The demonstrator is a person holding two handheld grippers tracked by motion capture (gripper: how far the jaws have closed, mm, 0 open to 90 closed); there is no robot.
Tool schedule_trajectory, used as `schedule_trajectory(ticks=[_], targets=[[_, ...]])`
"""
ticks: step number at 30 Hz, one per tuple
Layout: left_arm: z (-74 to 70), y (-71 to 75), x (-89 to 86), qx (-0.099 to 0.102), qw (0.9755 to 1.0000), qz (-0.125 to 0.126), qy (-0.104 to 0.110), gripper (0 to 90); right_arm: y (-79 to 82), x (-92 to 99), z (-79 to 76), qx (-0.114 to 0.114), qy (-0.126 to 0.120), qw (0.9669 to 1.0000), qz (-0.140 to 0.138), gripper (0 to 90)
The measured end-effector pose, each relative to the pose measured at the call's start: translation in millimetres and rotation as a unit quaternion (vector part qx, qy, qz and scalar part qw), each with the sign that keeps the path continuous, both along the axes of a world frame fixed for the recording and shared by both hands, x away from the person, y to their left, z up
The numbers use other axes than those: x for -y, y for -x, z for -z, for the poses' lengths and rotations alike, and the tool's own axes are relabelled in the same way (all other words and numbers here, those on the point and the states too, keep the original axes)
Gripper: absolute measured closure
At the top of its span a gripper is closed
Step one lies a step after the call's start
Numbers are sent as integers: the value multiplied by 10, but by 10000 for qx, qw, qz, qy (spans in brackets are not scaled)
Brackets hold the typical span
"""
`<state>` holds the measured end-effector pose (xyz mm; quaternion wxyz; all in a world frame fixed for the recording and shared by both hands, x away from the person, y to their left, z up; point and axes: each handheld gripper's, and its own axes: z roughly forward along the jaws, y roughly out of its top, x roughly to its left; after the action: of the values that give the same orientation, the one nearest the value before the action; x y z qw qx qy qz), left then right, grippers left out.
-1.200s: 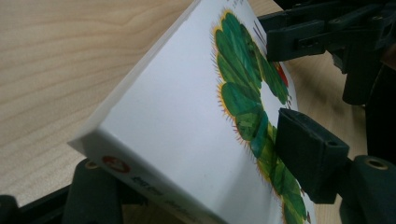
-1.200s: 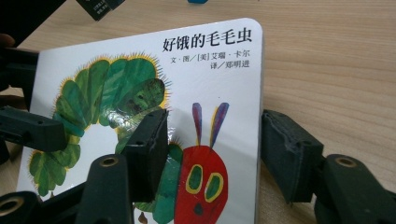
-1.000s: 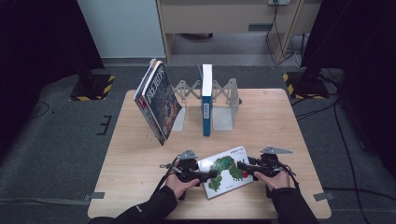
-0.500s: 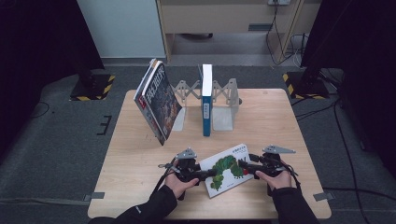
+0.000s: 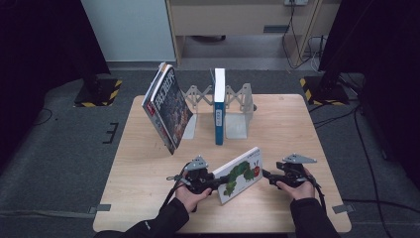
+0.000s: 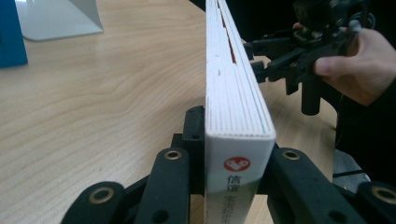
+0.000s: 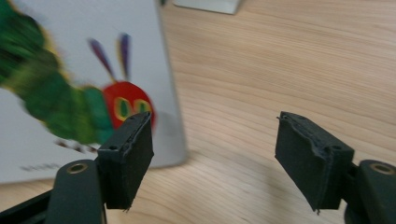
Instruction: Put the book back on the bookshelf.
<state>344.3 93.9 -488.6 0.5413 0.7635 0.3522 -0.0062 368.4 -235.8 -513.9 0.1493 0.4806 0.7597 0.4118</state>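
Caterpillar picture book (image 5: 241, 174), near table edge, tilted up on its lower long edge; long axis runs from 8 to 2 o'clock. Left gripper (image 5: 214, 181), at the book's 8 o'clock end, has just been closing and clamps its spine end. Right gripper (image 5: 267, 176), at 3 o'clock, has just been opening; jaws released, book beside them.

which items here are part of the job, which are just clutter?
In the job:
caterpillar book, clamped at one end in the left tool
right tool, open beside it
expanding bookstand

Lying about:
blue book, upright in the stand
dark book, leaning at its left
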Motion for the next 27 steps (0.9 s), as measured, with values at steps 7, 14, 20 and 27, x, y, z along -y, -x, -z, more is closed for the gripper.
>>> schedule_trajectory(ticks=[7,14,20,27], targets=[[-115,-4,-40,73,9999,-107,-26,743,-26,106,47,-84,627,9977,241,210],[-244,-46,-128,256,9988,-388,-127,743,-40,220,97,-233,764,9958,447,185],[-332,-85,-168,350,9977,-545,-221,744,-48,247,168,-359,964,9936,472,150],[-463,-135,-156,559,9955,-720,-275,744,-34,227,207,-191,1054,9933,429,106]])
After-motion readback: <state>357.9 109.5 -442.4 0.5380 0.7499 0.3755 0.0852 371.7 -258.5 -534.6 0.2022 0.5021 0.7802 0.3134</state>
